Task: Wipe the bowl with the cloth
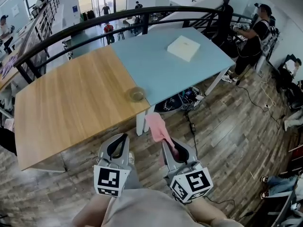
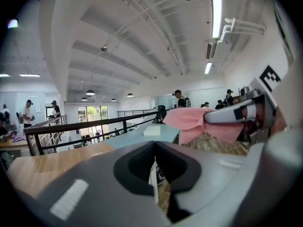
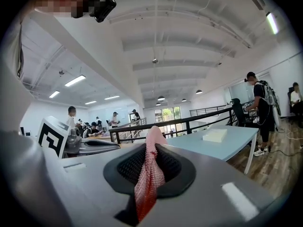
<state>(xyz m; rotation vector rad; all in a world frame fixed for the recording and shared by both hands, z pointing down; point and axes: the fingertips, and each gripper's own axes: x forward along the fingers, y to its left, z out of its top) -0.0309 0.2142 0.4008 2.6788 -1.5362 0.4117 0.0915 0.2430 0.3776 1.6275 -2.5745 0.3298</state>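
Note:
A small glass bowl sits on the table near its front edge, where the wooden half meets the pale blue half. My right gripper is shut on a pink cloth, which sticks up past the jaws; the cloth runs pinched between them in the right gripper view. My left gripper is shut with nothing in it, its jaws meeting edge to edge. Both grippers hang in front of the table, short of the bowl. The pink cloth shows at the right of the left gripper view.
A white flat box lies on the far blue part of the table. A black railing runs behind the table. Bags and cables lie on the wooden floor under the blue end. A person stands at the far right.

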